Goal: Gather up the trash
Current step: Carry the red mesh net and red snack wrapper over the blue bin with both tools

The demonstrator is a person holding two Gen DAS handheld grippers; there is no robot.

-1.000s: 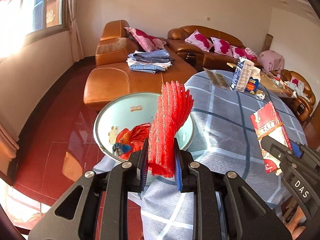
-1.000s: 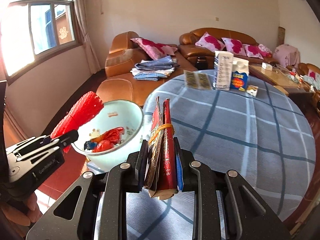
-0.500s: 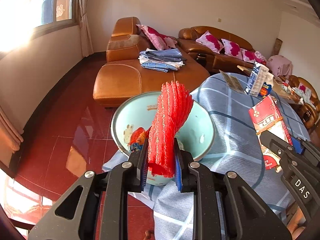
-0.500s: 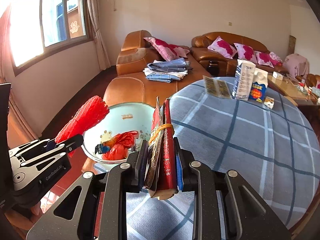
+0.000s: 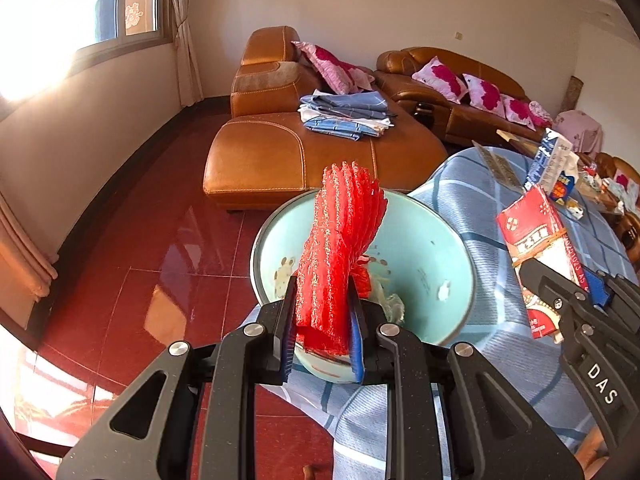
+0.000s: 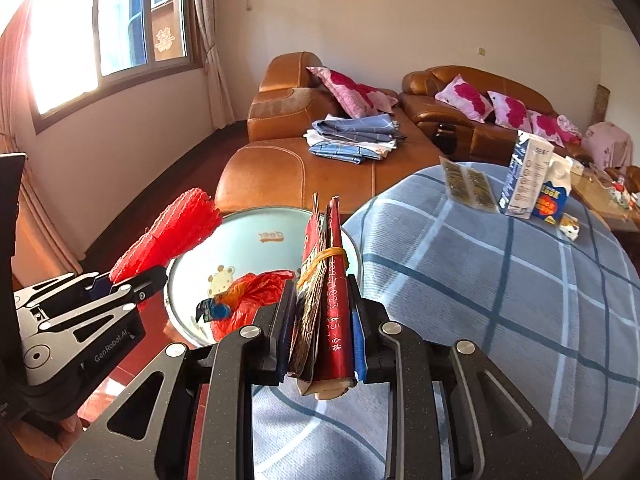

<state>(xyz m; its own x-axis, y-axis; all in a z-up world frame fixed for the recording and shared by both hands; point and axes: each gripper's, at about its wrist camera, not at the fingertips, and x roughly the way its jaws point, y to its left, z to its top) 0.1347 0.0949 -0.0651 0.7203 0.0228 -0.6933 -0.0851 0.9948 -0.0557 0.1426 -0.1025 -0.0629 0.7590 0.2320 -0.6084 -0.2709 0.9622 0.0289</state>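
My left gripper [image 5: 322, 312] is shut on a red foam net [image 5: 340, 248] and holds it upright over the near rim of a pale blue basin [image 5: 432, 248]. The basin sits at the table's left edge and holds a red plastic bag [image 6: 256, 292] and other scraps. My right gripper [image 6: 322, 324] is shut on a red packet bundle [image 6: 324, 292] bound with a yellow rubber band, just right of the basin [image 6: 264, 236]. The left gripper with the net [image 6: 168, 236] shows at the left in the right wrist view. The right gripper with the bundle [image 5: 536, 248] shows at the right in the left wrist view.
The round table [image 6: 500, 280] has a blue checked cloth. At its far side stand two cartons [image 6: 528, 176], a flat sachet strip [image 6: 468, 184] and a small box [image 6: 570, 228]. Brown leather sofas [image 6: 304, 160] with folded clothes and pink cushions lie beyond. Red tiled floor [image 5: 160, 248] is left.
Both grippers have moved left and closer to the basin. The basin now looms larger under the red foam net. Both grips are unchanged.
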